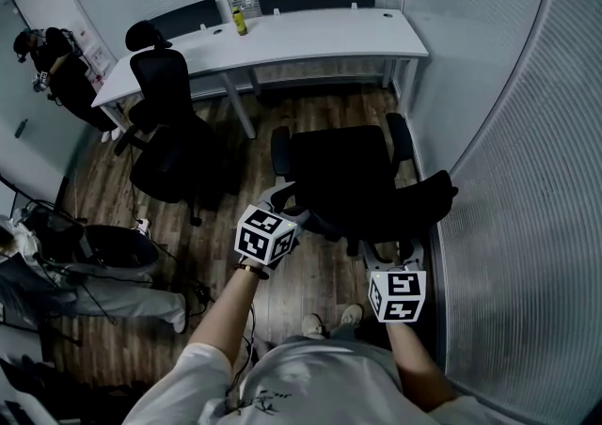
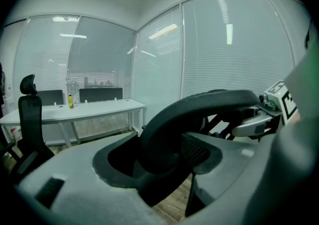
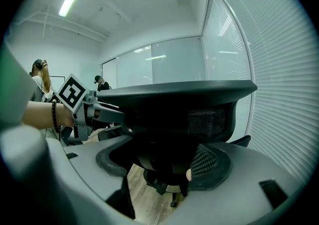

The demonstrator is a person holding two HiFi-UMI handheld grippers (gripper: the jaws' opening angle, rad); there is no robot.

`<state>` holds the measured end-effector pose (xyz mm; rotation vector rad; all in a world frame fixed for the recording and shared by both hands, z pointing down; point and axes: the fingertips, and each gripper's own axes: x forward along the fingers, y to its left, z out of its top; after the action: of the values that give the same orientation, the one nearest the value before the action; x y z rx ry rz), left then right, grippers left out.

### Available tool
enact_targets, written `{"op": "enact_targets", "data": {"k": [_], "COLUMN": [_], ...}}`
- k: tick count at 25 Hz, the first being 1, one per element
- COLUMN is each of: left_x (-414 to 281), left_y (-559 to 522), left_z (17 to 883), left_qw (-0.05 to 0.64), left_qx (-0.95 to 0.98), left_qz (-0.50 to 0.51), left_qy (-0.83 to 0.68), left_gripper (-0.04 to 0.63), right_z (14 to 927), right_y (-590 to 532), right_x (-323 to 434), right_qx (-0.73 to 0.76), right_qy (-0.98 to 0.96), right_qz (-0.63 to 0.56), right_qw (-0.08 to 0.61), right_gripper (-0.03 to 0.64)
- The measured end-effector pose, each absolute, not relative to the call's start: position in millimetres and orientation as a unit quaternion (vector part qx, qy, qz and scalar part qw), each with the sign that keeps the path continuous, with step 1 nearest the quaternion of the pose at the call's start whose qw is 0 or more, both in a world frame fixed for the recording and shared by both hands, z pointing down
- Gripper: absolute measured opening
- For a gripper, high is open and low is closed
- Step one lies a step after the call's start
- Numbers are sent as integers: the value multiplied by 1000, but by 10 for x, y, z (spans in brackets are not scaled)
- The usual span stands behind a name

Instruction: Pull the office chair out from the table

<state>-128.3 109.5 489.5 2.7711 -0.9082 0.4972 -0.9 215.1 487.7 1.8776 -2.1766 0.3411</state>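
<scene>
The black office chair (image 1: pixel 343 174) stands on the wood floor, a little way back from the white table (image 1: pixel 310 38), with its backrest toward me. My left gripper (image 1: pixel 285 199) grips the left end of the backrest's top edge. My right gripper (image 1: pixel 395 252) grips the right end. In the left gripper view the curved backrest rim (image 2: pixel 199 107) runs between the grey jaws of the left gripper (image 2: pixel 162 157), pressed against both pads. In the right gripper view the backrest top (image 3: pixel 174 97) likewise fills the right gripper (image 3: pixel 167 162). The other gripper's marker cube (image 3: pixel 74 92) shows at the left of that view.
A second black chair (image 1: pixel 169 122) stands to the left at the table, and a yellow bottle (image 1: pixel 240 21) is on the tabletop. A blinds-covered glass wall (image 1: pixel 513 179) runs close along the right. One person (image 1: pixel 56 66) stands far left; another sits at lower left (image 1: pixel 66 277).
</scene>
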Motion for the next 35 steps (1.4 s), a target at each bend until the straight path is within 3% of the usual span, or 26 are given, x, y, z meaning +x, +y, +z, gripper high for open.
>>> {"op": "enact_targets", "data": {"k": [28,35], "left_x": [-1532,-1669], "left_y": [1179,1598], "left_z": [4694,4817], "left_qw": [62,84], "left_qx": [915,913], "left_qz": [155,146], "left_qy": [-366,-371], "left_gripper": [299,207], "right_z": [4773,4799], "right_y": [2329,2495], "right_x": [-25,24], "right_qx": [635,639], "right_qy": [-755,-751], "right_qz": [114,114], "right_qw": [120,121], "right_gripper": [270,246]}}
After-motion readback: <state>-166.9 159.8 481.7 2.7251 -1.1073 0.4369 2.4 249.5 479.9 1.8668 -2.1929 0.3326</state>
